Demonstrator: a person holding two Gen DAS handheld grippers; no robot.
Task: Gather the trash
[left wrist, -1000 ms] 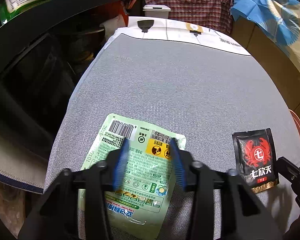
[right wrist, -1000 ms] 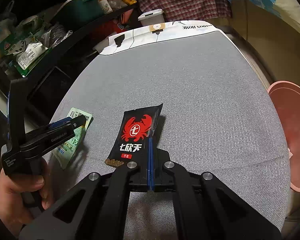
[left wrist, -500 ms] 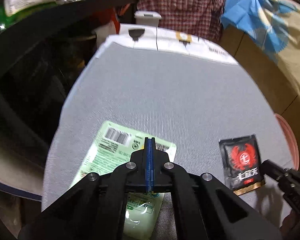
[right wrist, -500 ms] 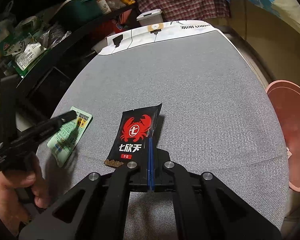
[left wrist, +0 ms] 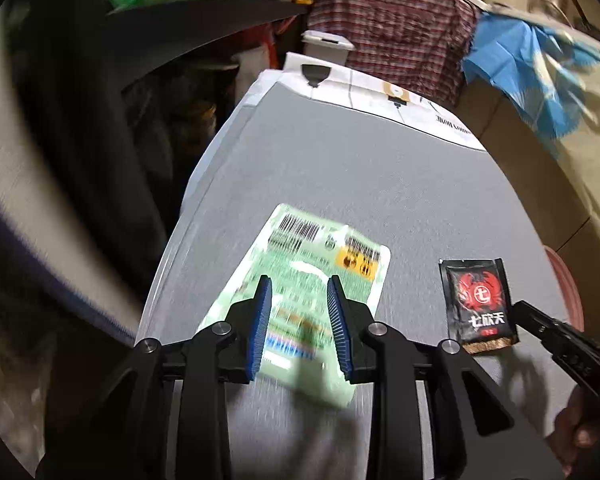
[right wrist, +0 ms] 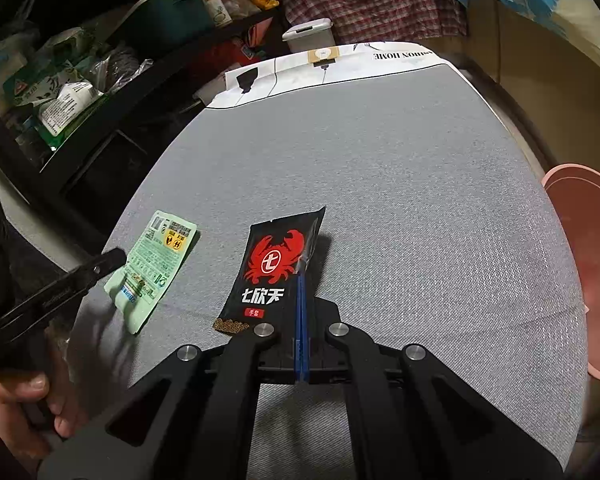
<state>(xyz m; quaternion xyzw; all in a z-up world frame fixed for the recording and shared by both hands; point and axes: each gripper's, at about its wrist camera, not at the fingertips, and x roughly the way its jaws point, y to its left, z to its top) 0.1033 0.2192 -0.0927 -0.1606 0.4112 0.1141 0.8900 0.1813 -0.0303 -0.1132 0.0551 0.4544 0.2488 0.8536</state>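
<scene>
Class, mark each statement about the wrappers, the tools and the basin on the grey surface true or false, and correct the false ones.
1. The right tool is shut on the black crab packet. True.
2. The left tool grips the green wrapper. False: its jaws are opening and stand apart above it.
3. The green wrapper lies in the pink basin. False: it lies on the grey surface.
4. The pink basin is beside the grey surface. True.

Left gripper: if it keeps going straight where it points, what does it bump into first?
Probably the green wrapper. The left gripper points down at it, jaws opening, nothing between the fingers yet. Depth is unclear, but it looks near.
</scene>
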